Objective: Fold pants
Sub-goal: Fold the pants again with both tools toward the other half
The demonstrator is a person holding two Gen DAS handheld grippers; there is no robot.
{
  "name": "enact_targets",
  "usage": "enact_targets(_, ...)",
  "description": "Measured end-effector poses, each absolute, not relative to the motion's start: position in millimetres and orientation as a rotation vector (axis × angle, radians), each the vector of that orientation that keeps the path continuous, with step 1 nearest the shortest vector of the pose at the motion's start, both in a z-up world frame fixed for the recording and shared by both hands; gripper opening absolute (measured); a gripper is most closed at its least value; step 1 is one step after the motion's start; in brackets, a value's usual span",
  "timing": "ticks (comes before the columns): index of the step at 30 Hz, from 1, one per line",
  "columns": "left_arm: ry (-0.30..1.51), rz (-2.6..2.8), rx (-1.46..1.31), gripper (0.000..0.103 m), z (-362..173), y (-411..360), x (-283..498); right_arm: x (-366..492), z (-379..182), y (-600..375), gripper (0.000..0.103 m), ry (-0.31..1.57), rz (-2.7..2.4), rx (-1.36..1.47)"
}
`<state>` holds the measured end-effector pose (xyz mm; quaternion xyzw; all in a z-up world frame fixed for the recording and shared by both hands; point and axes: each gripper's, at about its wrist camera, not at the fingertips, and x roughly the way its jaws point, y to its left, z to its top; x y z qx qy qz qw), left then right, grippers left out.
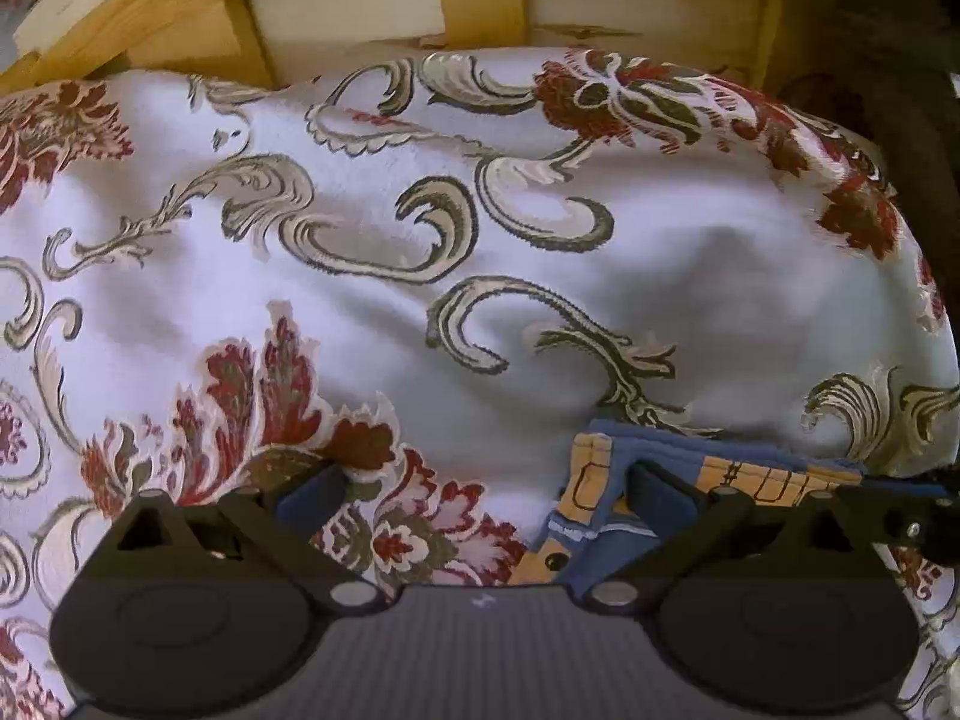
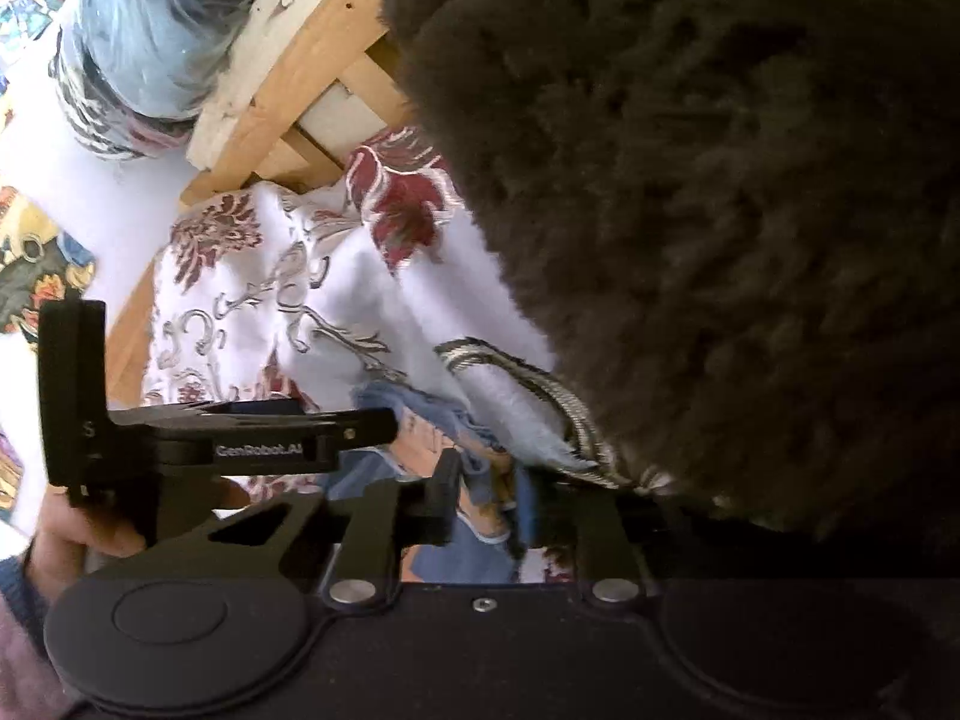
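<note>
Left tool (image 1: 486,483) spread; pants (image 1: 606,516) bunched, axis unclear.

matte black left gripper (image 1: 486,495) with round discs, silver screws and ribbed base; right gripper (image 2: 510,495) alike; white "genrobot.ai" lettering; hand (image 2: 72,534) in mauve sleeve.

Right gripper (image 2: 498,480) is sitting low over the pants (image 2: 474,504), blue and orange cloth showing between its fingers, left finger (image 2: 447,495) plain, right finger lost in shadow, so grip is unclear. The other gripper (image 2: 240,441) is crossing the left of the view, a hand (image 2: 66,531) wrapping its handle. A dark fuzzy mass (image 2: 720,210) is filling the right side, lying over the white floral cloth (image 2: 312,294), with a wooden frame (image 2: 300,96) and a plastic-wrapped bundle (image 2: 144,30) beyond.
</note>
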<state>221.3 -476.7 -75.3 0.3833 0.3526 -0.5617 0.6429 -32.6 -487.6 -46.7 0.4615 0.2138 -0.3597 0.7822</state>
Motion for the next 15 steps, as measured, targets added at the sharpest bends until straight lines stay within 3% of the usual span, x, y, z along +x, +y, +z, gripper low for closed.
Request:
enact_targets(10,0.781,-1.214,0.937,0.101,-75.1,-486.1,205.5,-26.1,-44.3,-483.3,0.016,0.486,-0.810,0.928)
enact_targets(15,0.810,-1.201,0.933,0.093,-63.9,-488.5,198.7,-26.0,-43.8,-481.8,0.011,0.483,-0.798,0.908)
